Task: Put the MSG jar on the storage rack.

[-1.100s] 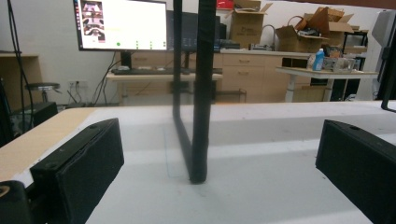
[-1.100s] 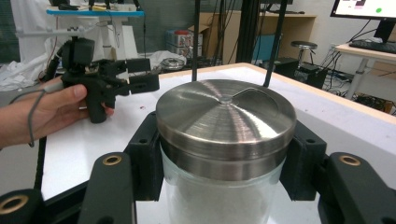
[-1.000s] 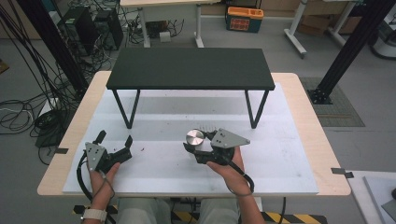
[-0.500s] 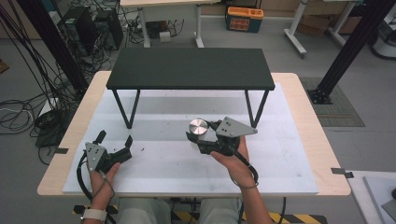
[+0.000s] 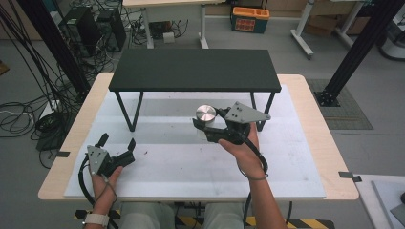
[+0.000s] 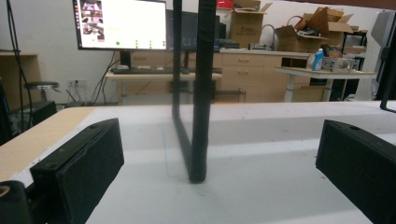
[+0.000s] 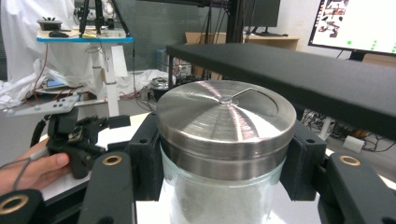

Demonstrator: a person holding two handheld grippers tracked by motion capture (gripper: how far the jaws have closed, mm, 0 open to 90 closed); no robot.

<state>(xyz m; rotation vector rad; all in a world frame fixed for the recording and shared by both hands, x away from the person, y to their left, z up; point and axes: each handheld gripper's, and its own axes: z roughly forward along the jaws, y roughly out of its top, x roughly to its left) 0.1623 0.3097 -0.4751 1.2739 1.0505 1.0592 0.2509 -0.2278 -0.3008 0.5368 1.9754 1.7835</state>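
My right gripper [image 5: 208, 128] pinches a round clear-glass jar with a brushed steel lid [image 5: 207, 115], its black padded jaws pressed against the glass on both sides just under the lid's rim. The lid is a flat disc with fine circular brush marks and a small centre stud, and the glass below looks frosted. The jar stands upright, its long axis vertical and the lid facing up, held above the smooth white mat [image 5: 181, 167] that covers the pale wooden table [image 5: 319, 129]. It hangs just in front of the low matte black shelf on thin black legs [image 5: 193, 70], with the shelf's front edge close ahead and its right front leg just beside my hand. Open mat lies toward me and to both sides. My left gripper [image 5: 117, 145] rests on the mat near the left front edge, its jaws spread wide with nothing between them.
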